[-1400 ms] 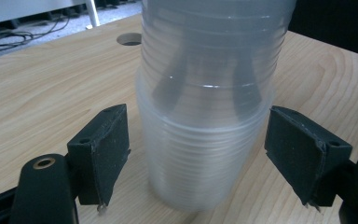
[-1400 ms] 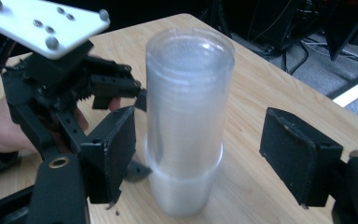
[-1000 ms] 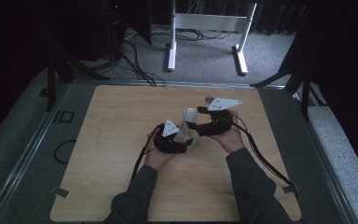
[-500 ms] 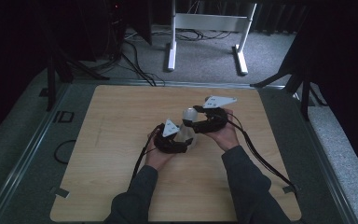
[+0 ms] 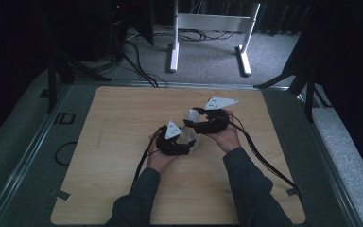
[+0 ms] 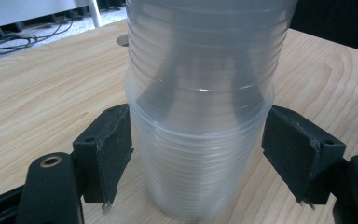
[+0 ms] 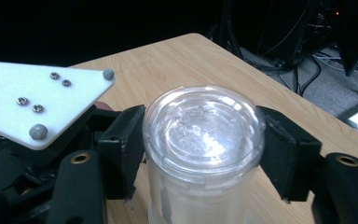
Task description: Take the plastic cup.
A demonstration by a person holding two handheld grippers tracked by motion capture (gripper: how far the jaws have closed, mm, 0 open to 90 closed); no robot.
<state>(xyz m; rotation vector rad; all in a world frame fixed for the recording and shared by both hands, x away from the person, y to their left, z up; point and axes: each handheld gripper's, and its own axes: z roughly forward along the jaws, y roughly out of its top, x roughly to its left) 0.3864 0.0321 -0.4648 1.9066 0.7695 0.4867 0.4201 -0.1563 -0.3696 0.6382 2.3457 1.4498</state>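
A stack of clear ribbed plastic cups [image 5: 189,134] stands upside down in the middle of the wooden table [image 5: 113,123]. My left gripper [image 6: 198,149] has been closing and its black pads [image 6: 114,149] press both sides of the lower part of the stack [image 6: 200,116]. My right gripper [image 7: 200,140] has just been closing fast. Its pads [image 7: 286,156] now clamp the round base of the topmost cup [image 7: 204,126]. In the high view the left gripper [image 5: 183,140] reaches in from the near left and the right gripper [image 5: 192,121] from the right, both level with the table.
The left gripper's white plate [image 7: 37,98] sits close beside the right jaws. Cables [image 5: 264,156] trail off both grippers across the table. A white frame [image 5: 208,28] and dark stands rise on the carpet beyond the far edge.
The right gripper has shifted slightly left onto the top of the stack and its jaws have closed on it. The left hand has stayed put.
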